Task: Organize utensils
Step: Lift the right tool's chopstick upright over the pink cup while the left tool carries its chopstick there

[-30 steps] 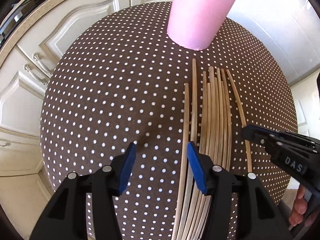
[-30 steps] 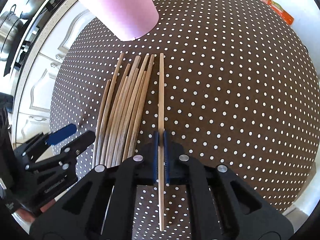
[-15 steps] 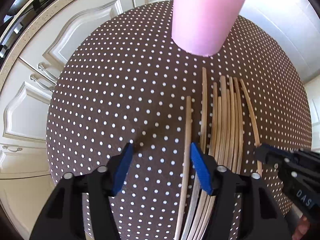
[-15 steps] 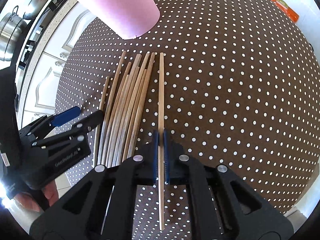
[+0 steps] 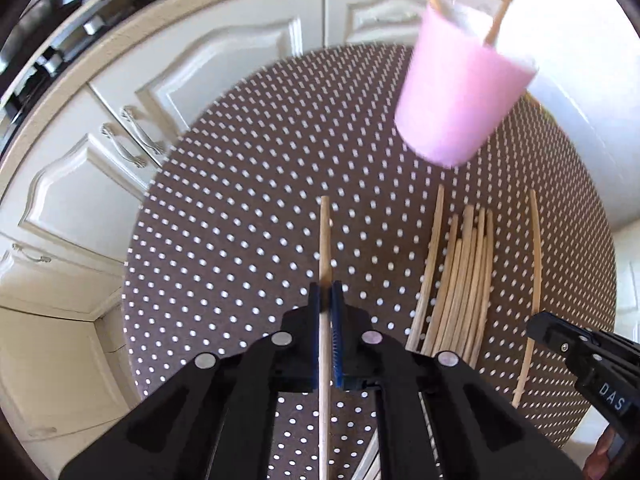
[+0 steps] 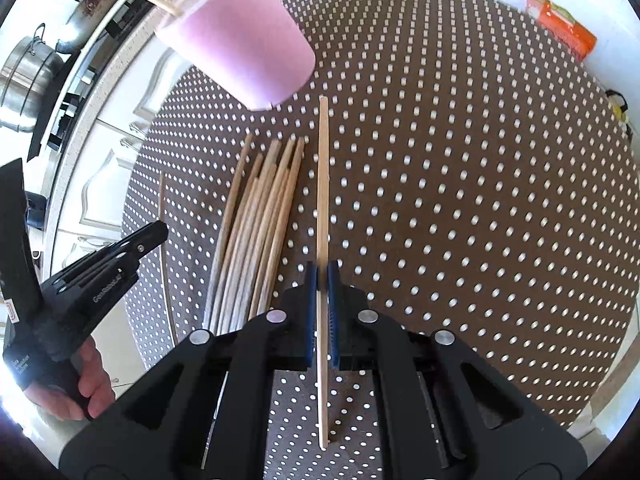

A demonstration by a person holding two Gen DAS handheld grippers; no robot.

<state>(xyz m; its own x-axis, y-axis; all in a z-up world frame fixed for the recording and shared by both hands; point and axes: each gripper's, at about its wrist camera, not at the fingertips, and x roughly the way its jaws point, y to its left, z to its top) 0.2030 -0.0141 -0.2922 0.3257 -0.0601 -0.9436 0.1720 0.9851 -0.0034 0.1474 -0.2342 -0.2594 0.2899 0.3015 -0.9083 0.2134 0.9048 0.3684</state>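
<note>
My left gripper (image 5: 326,304) is shut on a single wooden chopstick (image 5: 325,248) and holds it above the dotted brown table (image 5: 240,208). My right gripper (image 6: 322,280) is shut on another chopstick (image 6: 323,176), also lifted. A bundle of several chopsticks (image 5: 460,280) lies on the table between the grippers; it also shows in the right wrist view (image 6: 256,232). A pink cup (image 5: 460,100) with two chopsticks in it stands at the far side, seen too in the right wrist view (image 6: 240,48).
White kitchen cabinets (image 5: 140,120) stand beyond the round table's left edge. An orange packet (image 6: 564,28) lies beyond the far right. Steel pots (image 6: 28,76) sit on the counter at the left.
My left gripper has shut on the leftmost chopstick and lifted it away from the bundle. My right gripper has risen with its chopstick. Both views have tilted up toward the cup.
</note>
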